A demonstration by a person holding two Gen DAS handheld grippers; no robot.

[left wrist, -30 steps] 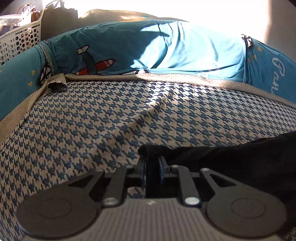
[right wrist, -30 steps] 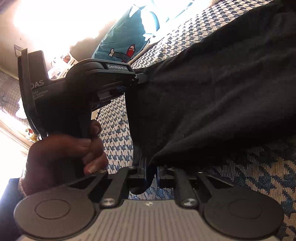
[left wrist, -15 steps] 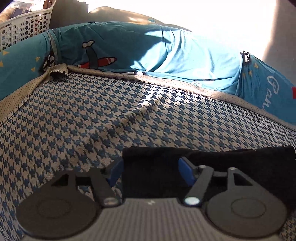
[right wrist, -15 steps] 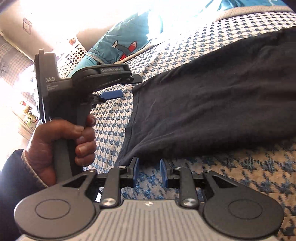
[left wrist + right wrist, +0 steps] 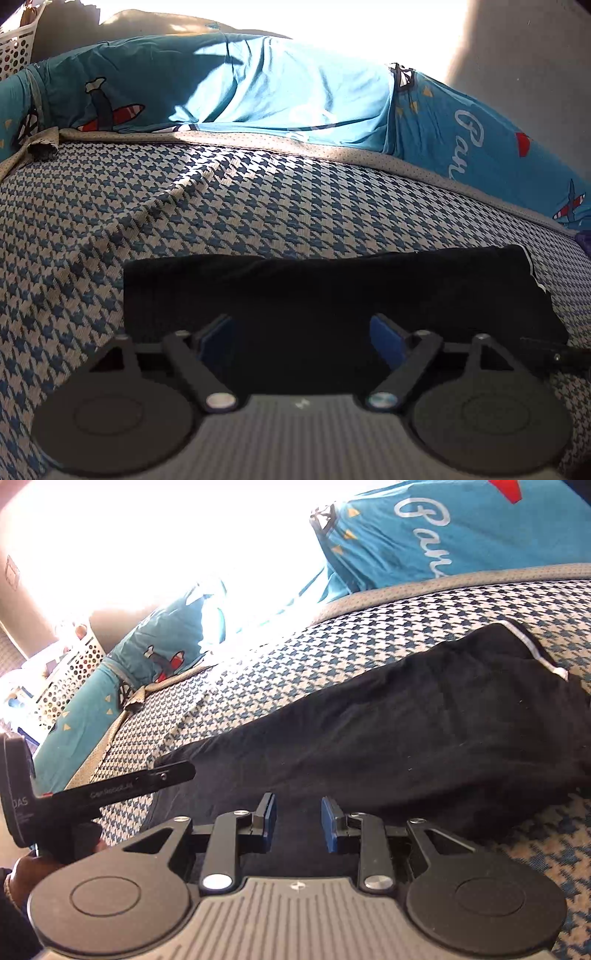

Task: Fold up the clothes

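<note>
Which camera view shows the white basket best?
The right wrist view: the basket shows a whole perforated side at the far left, beside the teal pillow, though glare washes out its top. The left wrist view catches only a corner at the upper-left edge.

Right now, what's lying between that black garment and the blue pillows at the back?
Only bare houndstooth bed cover, then its grey dotted border strip. Nothing else lies between the black garment and the blue pillows; the left wrist view shows it best.
</note>
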